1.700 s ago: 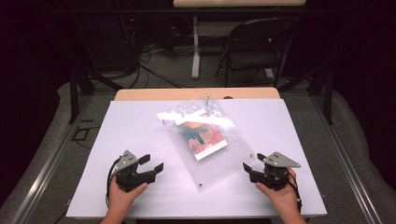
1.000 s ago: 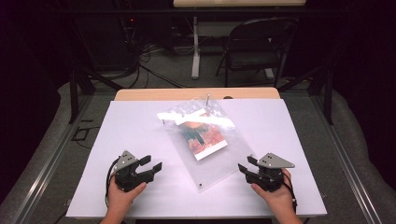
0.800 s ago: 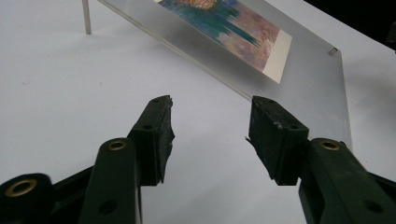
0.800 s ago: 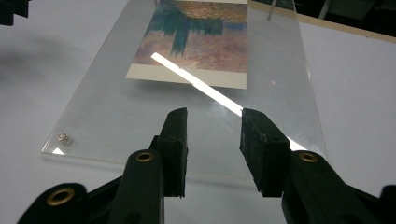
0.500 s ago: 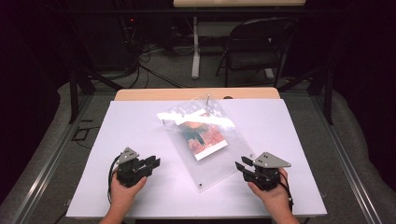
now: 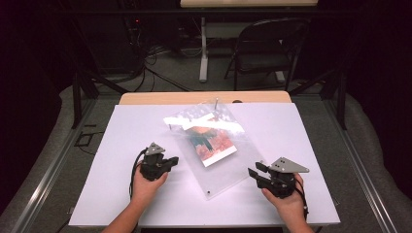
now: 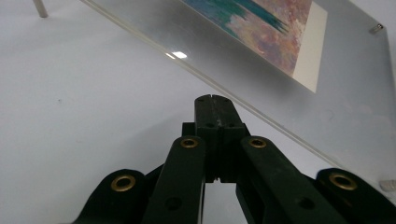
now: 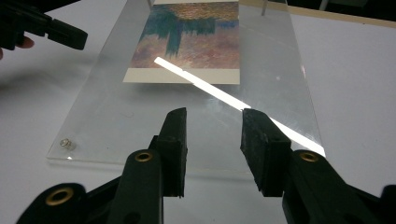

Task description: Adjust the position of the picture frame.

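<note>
No readable text, label, brand or number anywhere; print (image 8: 187,42) ahead of right gripper (image 8: 212,140) bears only painted colour, perhaps too blurred.

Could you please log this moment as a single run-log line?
left gripper: shut, empty, beside clear frame | right gripper: fingers apart, empty, at frame's near edge | frame flat on table

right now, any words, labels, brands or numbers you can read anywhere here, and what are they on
None can be read.
The print inside the clear acrylic frame carries painted colour, teal, orange and pink, with a blank pale border, no lettering.
The white table, the left hand-held gripper and the right hand-held gripper bear no visible marking.
</note>
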`<state>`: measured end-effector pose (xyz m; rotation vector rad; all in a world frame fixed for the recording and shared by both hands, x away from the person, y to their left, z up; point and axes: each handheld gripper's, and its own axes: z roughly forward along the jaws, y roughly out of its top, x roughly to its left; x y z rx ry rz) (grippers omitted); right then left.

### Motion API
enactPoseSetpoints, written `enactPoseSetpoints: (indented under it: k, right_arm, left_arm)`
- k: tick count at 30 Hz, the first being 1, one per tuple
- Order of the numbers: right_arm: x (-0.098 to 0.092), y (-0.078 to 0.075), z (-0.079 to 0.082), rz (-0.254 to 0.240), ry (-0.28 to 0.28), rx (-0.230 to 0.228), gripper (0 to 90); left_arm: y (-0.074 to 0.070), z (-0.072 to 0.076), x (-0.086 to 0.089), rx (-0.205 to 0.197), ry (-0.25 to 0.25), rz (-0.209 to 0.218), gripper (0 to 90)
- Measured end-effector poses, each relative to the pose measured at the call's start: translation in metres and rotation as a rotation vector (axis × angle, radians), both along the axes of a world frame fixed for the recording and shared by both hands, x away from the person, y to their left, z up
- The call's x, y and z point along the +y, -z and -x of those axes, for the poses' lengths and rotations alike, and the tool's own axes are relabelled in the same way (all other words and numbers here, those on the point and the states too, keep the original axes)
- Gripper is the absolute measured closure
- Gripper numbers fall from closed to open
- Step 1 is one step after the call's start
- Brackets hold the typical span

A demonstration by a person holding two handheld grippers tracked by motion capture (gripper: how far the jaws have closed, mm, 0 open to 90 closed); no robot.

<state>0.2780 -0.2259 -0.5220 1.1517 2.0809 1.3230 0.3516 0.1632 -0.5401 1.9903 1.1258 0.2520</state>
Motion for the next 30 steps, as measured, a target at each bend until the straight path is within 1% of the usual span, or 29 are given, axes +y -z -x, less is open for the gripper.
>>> enactPoseSetpoints:
  k: [2, 3, 4, 5, 6, 9, 10, 12, 14, 15, 16, 17, 19, 21, 22, 24, 28, 30]
  right_arm:
    - [-0.002, 0.001, -0.001, -0.01, 0.006, 0.001, 60.0]
    - [-0.003, 0.001, -0.001, -0.013, 0.005, 0.008, 59.5]
    - [-0.003, 0.001, -0.001, -0.019, 0.01, 0.006, 59.1]
    - [-0.004, 0.001, -0.001, -0.025, 0.012, 0.01, 59.1]
    - [-0.004, 0.001, -0.001, -0.027, 0.014, 0.01, 58.9]
    - [-0.005, 0.001, -0.001, -0.035, 0.014, 0.006, 58.6]
    - [-0.006, 0.0, -0.001, -0.035, 0.016, 0.007, 58.5]
    - [-0.006, 0.0, -0.001, -0.039, 0.017, 0.012, 58.3]
    - [-0.007, 0.0, -0.001, -0.041, 0.017, 0.01, 58.2]
    - [-0.008, 0.0, -0.001, -0.046, 0.02, 0.013, 58.2]
    - [-0.008, 0.001, -0.001, -0.048, 0.02, 0.01, 58.1]
    - [-0.008, 0.001, -0.001, -0.051, 0.021, 0.016, 57.9]
    - [-0.009, 0.001, -0.002, -0.058, 0.022, 0.02, 57.9]
    - [-0.009, 0.001, -0.002, -0.059, 0.023, 0.017, 57.9]
    - [-0.009, 0.001, -0.002, -0.06, 0.025, 0.016, 57.9]
    - [-0.01, 0.001, -0.001, -0.063, 0.025, 0.021, 57.9]
    - [-0.011, 0.001, -0.002, -0.076, 0.029, 0.023, 57.9]
    - [-0.011, 0.001, -0.002, -0.08, 0.03, 0.023, 58.0]
  left_arm:
    - [0.001, -0.004, -0.002, 0.013, -0.002, 0.006, 90.0]
    - [0.002, -0.006, -0.004, 0.02, 0.0, 0.002, 90.0]
    - [0.002, -0.008, -0.006, 0.018, -0.002, -0.01, 90.0]
    - [0.003, -0.01, -0.008, 0.023, -0.001, -0.012, 90.0]
    - [0.004, -0.011, -0.009, 0.033, 0.006, -0.017, 90.0]
    - [0.006, -0.014, -0.013, 0.036, 0.004, -0.034, 90.0]
    - [0.006, -0.015, -0.013, 0.043, 0.006, -0.036, 90.0]
    - [0.006, -0.017, -0.014, 0.04, -0.001, -0.043, 90.0]
    - [0.007, -0.018, -0.013, 0.05, 0.003, -0.045, 90.0]
    - [0.007, -0.019, -0.014, 0.045, -0.001, -0.047, 90.0]
    - [0.007, -0.02, -0.014, 0.049, 0.002, -0.054, 90.0]
    - [0.008, -0.021, -0.014, 0.047, 0.003, -0.061, 90.0]
    - [0.008, -0.023, -0.014, 0.052, 0.003, -0.063, 90.0]
    - [0.009, -0.024, -0.015, 0.06, 0.002, -0.062, 90.0]
    - [0.009, -0.024, -0.016, 0.059, -0.001, -0.062, 90.0]
    - [0.009, -0.024, -0.016, 0.061, 0.012, -0.07, 90.0]
    - [0.01, -0.023, -0.017, 0.058, 0.008, -0.059, 90.0]
    - [0.009, -0.022, -0.017, 0.059, 0.007, -0.064, 90.0]
